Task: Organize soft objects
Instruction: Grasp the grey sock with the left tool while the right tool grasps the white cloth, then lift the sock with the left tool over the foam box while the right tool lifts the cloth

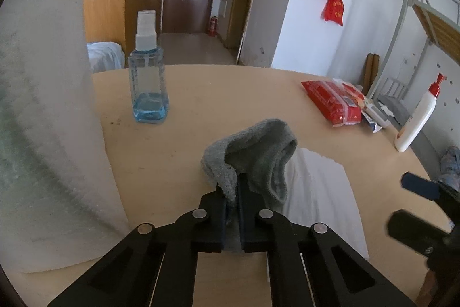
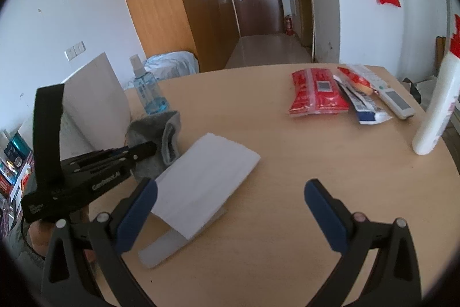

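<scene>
Left gripper (image 1: 231,192) jaws clamped on grey sock (image 1: 253,157), its pinched edge hidden between them, white folded cloth (image 2: 201,180) just right of those jaws on counter (image 2: 287,192), right gripper (image 2: 230,197) jaws wide and empty above the cloth's near, blurred end.

soft daylight, fisheye-warped dark edges

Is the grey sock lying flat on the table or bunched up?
Bunched up. The grey sock stands crumpled, its cuff gaping, pinched between the shut jaws of the left gripper.
</scene>
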{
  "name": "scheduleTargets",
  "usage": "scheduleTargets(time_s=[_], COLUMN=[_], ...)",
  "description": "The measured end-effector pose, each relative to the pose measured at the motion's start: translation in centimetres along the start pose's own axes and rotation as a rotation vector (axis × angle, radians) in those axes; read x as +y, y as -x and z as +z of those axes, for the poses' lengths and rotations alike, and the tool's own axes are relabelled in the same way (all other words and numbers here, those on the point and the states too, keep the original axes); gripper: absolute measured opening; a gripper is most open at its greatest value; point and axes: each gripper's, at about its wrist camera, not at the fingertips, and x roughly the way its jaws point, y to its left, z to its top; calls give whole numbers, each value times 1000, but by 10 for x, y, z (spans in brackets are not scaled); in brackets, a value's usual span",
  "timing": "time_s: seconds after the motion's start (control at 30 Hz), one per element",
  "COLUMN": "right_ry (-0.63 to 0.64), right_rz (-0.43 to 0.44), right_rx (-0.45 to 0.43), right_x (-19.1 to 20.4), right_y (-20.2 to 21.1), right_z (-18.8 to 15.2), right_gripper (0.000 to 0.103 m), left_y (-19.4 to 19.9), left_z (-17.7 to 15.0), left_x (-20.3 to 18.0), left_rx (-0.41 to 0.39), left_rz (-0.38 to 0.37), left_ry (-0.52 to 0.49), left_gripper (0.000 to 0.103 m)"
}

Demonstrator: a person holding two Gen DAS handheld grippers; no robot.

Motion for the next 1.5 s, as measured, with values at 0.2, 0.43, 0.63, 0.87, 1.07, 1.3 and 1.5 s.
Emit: scheduleTargets(time_s=[0.2, 0.43, 0.63, 0.87, 1.07, 1.3, 1.5], right_ry=[10, 48, 47, 11, -17, -57, -83], right_rz=[13, 18, 17, 41, 84, 105, 115], right_rx=[43, 72, 109, 152, 159, 65, 20], right_x=[10, 26, 28, 22, 20, 14, 12], right_y=[-18, -32, -48, -58, -57, -32, -15], right_z=[6, 11, 11, 11, 10, 18, 24], right_gripper=[103, 103, 103, 63, 30, 15, 15], left_y=[15, 30, 37, 39, 43, 51, 64], left_z=[1, 2, 3, 3, 3, 2, 4], left_x=[-2, -5, -2, 3, 0, -2, -4], left_rx=[-53, -107, -129, -132, -152, -176, -211], left_rz=[1, 12, 30, 36, 34, 27, 3], left_ry=[-14, -52, -57, -43, -55, -57, -54], left_gripper=[6, 6, 7, 7, 6, 6, 6])
